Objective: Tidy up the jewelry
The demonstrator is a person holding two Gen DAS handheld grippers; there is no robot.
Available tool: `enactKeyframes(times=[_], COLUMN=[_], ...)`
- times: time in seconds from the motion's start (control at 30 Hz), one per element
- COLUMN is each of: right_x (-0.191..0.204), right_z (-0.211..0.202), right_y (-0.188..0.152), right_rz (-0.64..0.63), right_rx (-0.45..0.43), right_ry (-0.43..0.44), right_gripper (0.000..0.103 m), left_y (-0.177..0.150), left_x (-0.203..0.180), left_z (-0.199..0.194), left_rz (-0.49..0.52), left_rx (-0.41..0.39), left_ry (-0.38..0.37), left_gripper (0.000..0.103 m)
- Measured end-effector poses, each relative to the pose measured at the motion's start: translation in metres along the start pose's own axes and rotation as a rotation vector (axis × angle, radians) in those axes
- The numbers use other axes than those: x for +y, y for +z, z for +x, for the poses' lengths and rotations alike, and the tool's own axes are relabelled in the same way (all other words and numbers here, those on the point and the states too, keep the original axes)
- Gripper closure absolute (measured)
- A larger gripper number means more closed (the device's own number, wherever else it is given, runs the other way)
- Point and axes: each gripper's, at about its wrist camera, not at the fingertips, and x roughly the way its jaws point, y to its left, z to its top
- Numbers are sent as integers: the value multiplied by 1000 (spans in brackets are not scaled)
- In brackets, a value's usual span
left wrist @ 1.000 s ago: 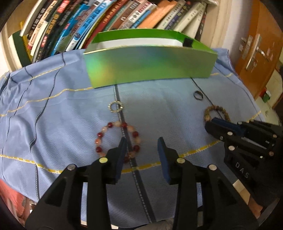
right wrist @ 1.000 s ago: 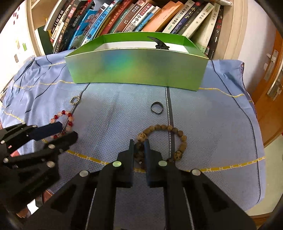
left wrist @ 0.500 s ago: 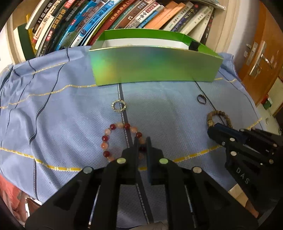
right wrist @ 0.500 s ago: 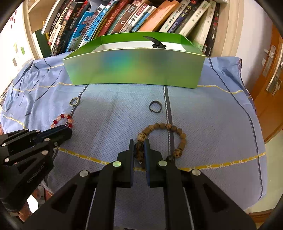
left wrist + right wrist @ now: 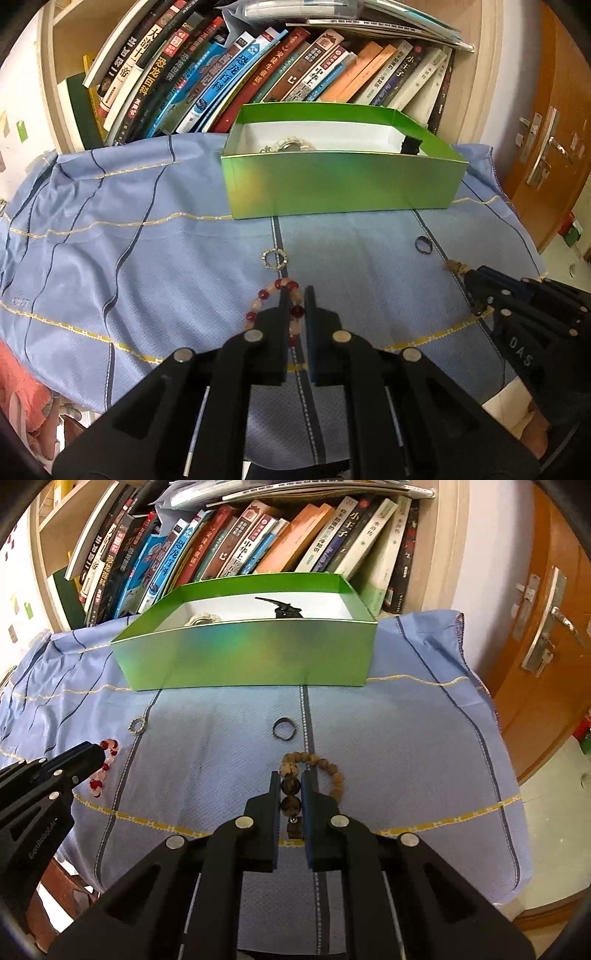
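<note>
both grippers pinched tight, left gripper (image 5: pixel 295 306) on the red bead bracelet (image 5: pixel 275 291), right gripper (image 5: pixel 290 790) on the wooden bead bracelet (image 5: pixel 325 768), so lift straight, clear the green box (image 5: pixel 251 657) wall, then drop

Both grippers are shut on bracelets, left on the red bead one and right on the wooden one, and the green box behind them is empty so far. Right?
Not quite: the green box is not empty. The right wrist view shows a black clip and a pale beaded piece inside. The rest holds: the left gripper is shut on the red bead bracelet, the right gripper on the wooden bracelet.
</note>
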Motion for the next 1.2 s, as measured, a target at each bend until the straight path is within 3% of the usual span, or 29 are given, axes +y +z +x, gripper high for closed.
enactKeyframes(times=[0.27, 0.53, 0.8, 0.97, 1.2], right_x=[2, 1, -8, -14, -23], right_z=[-3, -39, -76, -87, -68], right_y=[-2, 33, 91, 134, 193], right_rz=[5, -13, 0, 4, 59], right_rx=[3, -116, -258, -296, -265], right_ry=[16, 52, 80, 124, 183], right_gripper=[92, 92, 92, 92, 92], left_y=[-4, 20, 75, 124, 184], left_x=[1, 2, 2, 4, 2], left_z=[1, -19, -50, -66, -43], left_rz=[-4, -1, 12, 31, 38], left_rx=[7, -73, -210, -273, -211], left_ry=[8, -13, -12, -26, -77], left_gripper=[95, 95, 95, 95, 95])
